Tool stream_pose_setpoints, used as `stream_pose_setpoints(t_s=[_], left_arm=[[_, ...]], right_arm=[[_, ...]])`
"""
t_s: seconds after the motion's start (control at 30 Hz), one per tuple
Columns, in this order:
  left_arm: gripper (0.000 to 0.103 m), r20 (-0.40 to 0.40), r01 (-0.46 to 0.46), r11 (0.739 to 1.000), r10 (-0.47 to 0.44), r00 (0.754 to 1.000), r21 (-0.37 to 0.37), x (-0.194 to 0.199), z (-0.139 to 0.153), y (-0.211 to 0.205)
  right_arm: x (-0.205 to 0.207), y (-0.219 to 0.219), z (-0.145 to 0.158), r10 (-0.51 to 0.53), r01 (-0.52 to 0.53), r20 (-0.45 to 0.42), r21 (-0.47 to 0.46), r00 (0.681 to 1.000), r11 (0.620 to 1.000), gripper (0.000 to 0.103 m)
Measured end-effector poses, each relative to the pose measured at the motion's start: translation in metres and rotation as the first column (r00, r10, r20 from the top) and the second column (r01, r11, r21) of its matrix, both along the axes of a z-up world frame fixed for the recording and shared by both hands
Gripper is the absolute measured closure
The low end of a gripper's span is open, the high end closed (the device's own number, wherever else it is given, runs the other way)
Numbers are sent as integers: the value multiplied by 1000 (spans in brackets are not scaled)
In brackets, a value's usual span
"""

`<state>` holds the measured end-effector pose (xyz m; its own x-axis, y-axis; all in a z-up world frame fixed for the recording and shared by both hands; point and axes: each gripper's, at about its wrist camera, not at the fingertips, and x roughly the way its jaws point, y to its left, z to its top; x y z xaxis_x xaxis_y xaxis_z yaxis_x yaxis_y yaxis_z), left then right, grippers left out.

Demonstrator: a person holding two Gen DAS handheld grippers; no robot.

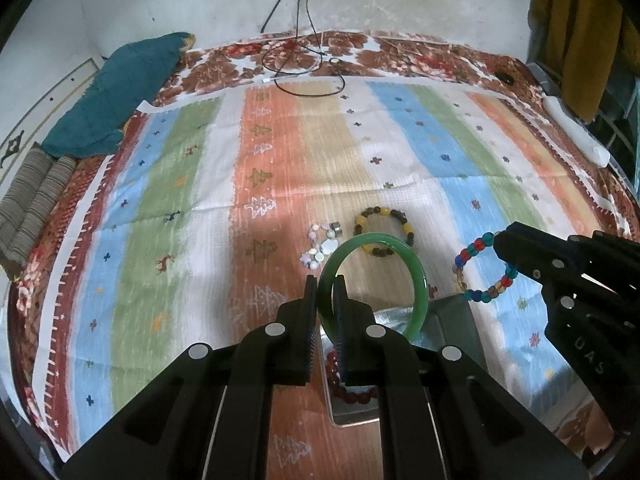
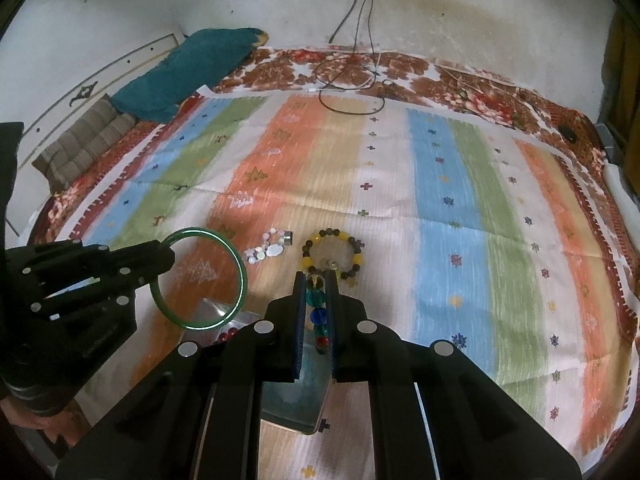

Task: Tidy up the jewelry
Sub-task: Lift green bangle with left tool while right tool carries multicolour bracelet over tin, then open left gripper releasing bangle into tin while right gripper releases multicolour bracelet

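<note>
Two grippers show in the left wrist view: the left gripper [image 1: 325, 286] pinches the rim of a green bangle [image 1: 416, 280], held up over a shiny box [image 1: 452, 320] on the striped bedspread [image 1: 200, 200], while the right gripper [image 1: 500, 246] at the right edge grips a bracelet of coloured beads [image 1: 472, 252]. A red bead bracelet [image 1: 352, 390] lies in the box; a yellow and brown bracelet [image 1: 384, 216] and small pale stones [image 1: 320, 246] rest on the spread beyond. In the right wrist view the right gripper [image 2: 316, 280] is pressed on the coloured beads [image 2: 318, 312] above the box [image 2: 296, 400], with the left gripper [image 2: 168, 254] holding the bangle [image 2: 240, 276] to its left
</note>
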<state>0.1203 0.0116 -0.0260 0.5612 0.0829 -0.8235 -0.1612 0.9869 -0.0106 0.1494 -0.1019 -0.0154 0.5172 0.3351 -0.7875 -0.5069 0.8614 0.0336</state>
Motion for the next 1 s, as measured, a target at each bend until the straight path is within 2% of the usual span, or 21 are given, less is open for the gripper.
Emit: stream_pose_setpoints(t_s=[0.7,1.0], left_arm=[[95,19,2,1000,-2,1000,6,-24,2,-9],[95,1,11,1000,-11,1000,-9,-27,-3,-11]], right_arm=[[-33,-7,0,29,-29,10,18,1000,999,93],[-37,-5,-3,40,-40,-9,19,999,999,93]])
